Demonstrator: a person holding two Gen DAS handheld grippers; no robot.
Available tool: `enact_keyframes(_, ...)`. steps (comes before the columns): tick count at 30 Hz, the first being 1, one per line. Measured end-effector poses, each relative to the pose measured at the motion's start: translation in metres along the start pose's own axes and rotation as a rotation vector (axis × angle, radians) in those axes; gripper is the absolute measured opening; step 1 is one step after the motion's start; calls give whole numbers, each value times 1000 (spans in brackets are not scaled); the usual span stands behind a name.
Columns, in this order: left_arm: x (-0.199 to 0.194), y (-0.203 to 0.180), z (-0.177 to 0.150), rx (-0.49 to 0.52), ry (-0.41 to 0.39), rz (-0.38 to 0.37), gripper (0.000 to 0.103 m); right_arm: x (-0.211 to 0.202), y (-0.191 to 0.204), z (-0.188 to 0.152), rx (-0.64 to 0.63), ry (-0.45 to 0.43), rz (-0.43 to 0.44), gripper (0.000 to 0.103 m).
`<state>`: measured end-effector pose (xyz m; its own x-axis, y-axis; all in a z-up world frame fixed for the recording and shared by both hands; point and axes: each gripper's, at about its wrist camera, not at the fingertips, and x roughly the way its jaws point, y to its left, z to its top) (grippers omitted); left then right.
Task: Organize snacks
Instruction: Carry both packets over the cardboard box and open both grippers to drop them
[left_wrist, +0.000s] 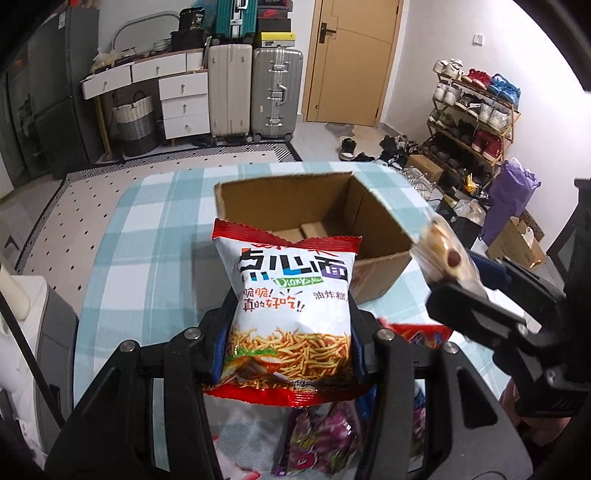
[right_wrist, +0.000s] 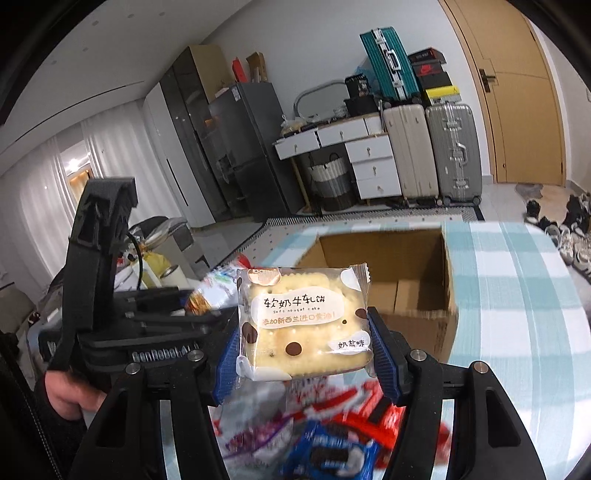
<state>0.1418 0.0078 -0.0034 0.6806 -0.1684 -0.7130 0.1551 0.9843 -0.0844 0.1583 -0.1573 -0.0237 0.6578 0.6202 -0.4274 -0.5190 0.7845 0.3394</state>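
Note:
My left gripper (left_wrist: 290, 354) is shut on a white and red noodle-snack bag (left_wrist: 291, 295), held upright just in front of an open cardboard box (left_wrist: 384, 218). My right gripper (right_wrist: 304, 350) is shut on a clear-wrapped nougat cracker pack (right_wrist: 303, 325), with the same cardboard box (right_wrist: 417, 325) behind it. In the left wrist view the right gripper (left_wrist: 461, 273) comes in from the right with the cracker pack (left_wrist: 439, 247) beside the box's near right corner. In the right wrist view the left gripper (right_wrist: 207, 306) sits at the left with its bag (right_wrist: 214, 291) blurred.
A blue-checked cloth covers the table (left_wrist: 155, 229). Several loose snack packets lie under the grippers: purple ones (left_wrist: 325, 439), red ones (right_wrist: 369, 410) and a blue cookie pack (right_wrist: 332, 454). Suitcases (left_wrist: 277, 92), white drawers (left_wrist: 184, 103) and a shoe rack (left_wrist: 476, 110) stand beyond. A hand (right_wrist: 70, 395) holds the left gripper.

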Motion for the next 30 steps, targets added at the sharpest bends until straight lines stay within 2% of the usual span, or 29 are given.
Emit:
enact_keyframes(14, 21, 10, 70, -21, -37, -8, 46, 21, -17, 55, 4, 18, -36, 62)
enact_keyframes(20, 50, 18, 89, -29, -9, -25, 47, 40, -31, 69, 10, 33, -48, 62)
enact_keyframes(30, 110, 27, 100, -32, 58, -40, 47, 75, -56, 77, 40, 60, -70, 63)
